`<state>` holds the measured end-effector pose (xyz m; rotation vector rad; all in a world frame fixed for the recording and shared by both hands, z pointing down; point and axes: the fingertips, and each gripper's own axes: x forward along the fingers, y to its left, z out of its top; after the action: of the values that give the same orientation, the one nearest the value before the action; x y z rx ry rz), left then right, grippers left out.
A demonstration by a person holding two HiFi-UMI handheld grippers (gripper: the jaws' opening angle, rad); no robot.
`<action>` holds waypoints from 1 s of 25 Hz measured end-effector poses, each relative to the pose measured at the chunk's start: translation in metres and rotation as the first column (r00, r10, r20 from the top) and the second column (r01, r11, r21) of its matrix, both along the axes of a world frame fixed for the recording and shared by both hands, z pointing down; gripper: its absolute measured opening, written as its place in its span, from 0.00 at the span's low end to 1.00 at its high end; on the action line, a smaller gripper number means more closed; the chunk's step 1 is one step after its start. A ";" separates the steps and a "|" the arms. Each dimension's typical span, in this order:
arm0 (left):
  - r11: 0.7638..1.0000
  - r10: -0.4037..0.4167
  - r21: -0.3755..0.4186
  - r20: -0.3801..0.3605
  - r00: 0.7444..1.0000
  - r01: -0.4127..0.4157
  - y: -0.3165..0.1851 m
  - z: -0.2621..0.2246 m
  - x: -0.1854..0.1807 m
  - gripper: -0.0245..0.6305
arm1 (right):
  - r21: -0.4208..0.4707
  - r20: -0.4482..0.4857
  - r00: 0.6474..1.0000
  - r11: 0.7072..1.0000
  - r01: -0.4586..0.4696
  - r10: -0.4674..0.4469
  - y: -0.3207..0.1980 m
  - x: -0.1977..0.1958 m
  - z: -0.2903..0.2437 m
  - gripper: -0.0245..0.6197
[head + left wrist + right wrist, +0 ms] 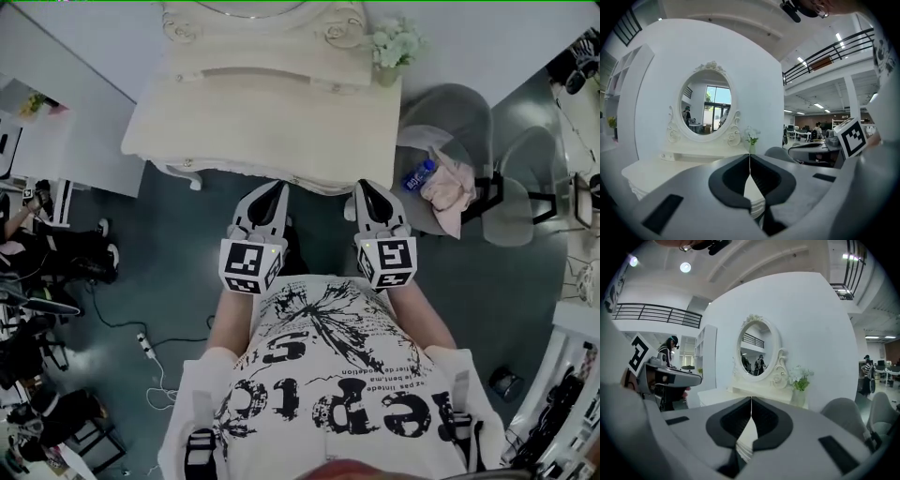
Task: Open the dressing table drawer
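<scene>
A cream dressing table (234,131) with an oval mirror (705,104) stands ahead of me in the head view; its front edge (281,176), where the drawer is, lies just past both grippers. My left gripper (279,189) and right gripper (360,187) are held side by side at the table's front, tips near its edge without clear contact. Both are shut with nothing between the jaws, as the left gripper (749,157) and right gripper (751,399) show in their own views. The drawer front itself is hidden under the tabletop.
A vase of white flowers (392,49) stands at the table's back right corner. A grey chair (450,159) with a pink cloth and a bottle (418,174) is close on the right. A white wall panel (66,131) is at the left, and cables (150,352) lie on the floor.
</scene>
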<state>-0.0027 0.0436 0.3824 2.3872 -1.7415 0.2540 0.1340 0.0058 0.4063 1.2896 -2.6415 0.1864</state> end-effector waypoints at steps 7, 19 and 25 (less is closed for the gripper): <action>0.993 0.121 0.010 0.015 0.993 -0.121 -0.089 -0.013 -0.045 0.07 | -0.005 -0.002 0.992 0.992 -0.129 0.129 -0.075 -0.038 -0.006 0.07; 0.949 0.315 0.010 -0.012 0.949 -0.315 -0.201 -0.004 -0.128 0.07 | -0.053 -0.011 0.934 0.932 -0.357 0.357 -0.167 -0.100 0.017 0.07; 0.947 0.319 -0.026 -0.074 0.945 -0.322 -0.224 0.012 -0.140 0.07 | -0.092 -0.051 0.932 0.928 -0.362 0.359 -0.190 -0.116 0.042 0.07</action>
<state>-0.1425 -0.1808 0.3947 2.6093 -1.3000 0.2405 0.0183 -0.1837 0.4487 1.7161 -2.3106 0.3428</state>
